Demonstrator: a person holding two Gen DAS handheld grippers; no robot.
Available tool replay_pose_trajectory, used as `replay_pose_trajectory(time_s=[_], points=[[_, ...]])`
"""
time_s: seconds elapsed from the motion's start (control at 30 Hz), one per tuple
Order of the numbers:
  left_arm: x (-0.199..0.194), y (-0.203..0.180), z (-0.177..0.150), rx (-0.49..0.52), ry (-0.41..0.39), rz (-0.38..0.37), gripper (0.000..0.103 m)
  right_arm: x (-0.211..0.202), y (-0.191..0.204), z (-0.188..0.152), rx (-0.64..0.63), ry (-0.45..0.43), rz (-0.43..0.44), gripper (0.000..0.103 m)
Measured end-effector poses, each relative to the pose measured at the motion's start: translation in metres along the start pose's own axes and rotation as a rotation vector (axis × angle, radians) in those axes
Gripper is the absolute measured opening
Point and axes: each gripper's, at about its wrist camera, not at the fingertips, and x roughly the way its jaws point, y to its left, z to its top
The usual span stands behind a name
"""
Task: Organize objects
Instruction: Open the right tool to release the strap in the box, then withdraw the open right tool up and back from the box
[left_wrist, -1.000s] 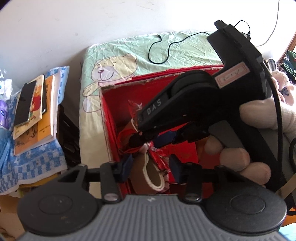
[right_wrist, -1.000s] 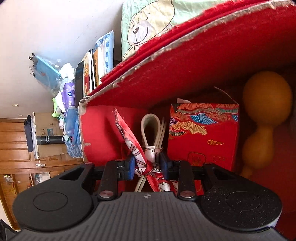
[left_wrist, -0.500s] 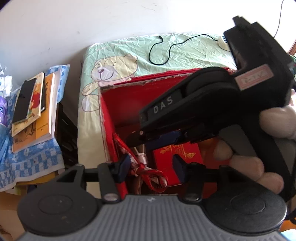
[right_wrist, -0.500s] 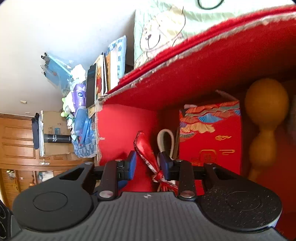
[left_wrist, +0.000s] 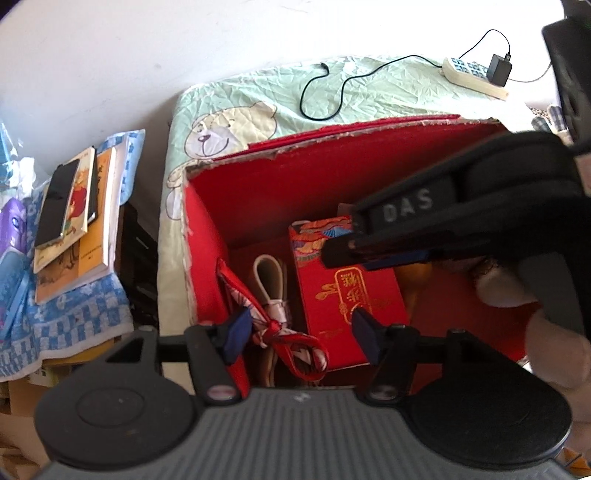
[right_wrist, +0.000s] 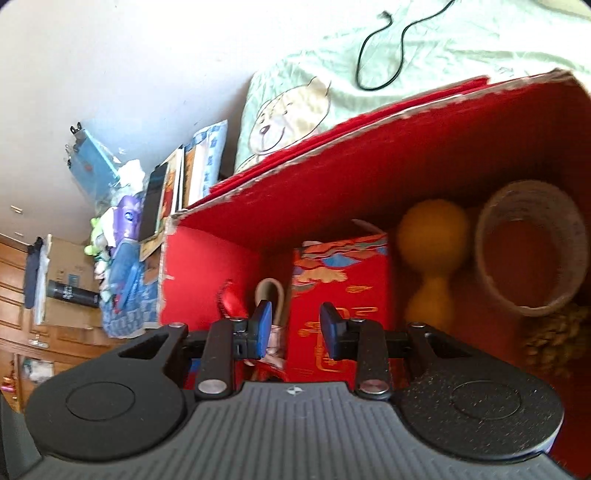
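An open red cardboard box stands on the bed. In its left corner lies a red patterned ribbon beside a white strap loop. A red gift box rests in the middle. A yellow gourd and a woven cup sit further right. My left gripper hovers open over the ribbon and gift box, holding nothing. My right gripper is open above the strap and gift box, empty. Its black housing crosses the left wrist view, held by a hand.
The box sits on a green sheet with a bear print. A black cable and a power strip lie behind it. At the left, books with a phone rest on a blue checked cloth.
My right gripper opened and let go of the red ribbon, which now lies in the box corner. Both grippers drew back up from the box.
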Motion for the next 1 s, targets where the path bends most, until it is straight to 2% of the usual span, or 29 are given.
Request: replay_pose_trajectory(time_s=[0.37, 0.63, 1.0], points=[[-0.001, -0.017, -0.004, -0.004, -0.011, 0.037, 0.073, -0.027, -0.014, -0.017, -0.013, -0.099, -0.079, 0.034], [-0.003, -0.024, -0.004, -0.022, -0.013, 0.059, 0.075, -0.037, -0.013, -0.025, -0.055, -0.130, -0.126, 0.034], [-0.003, -0.032, -0.009, -0.053, 0.002, 0.078, 0.078, -0.047, -0.017, -0.040, -0.085, -0.149, -0.143, 0.034]])
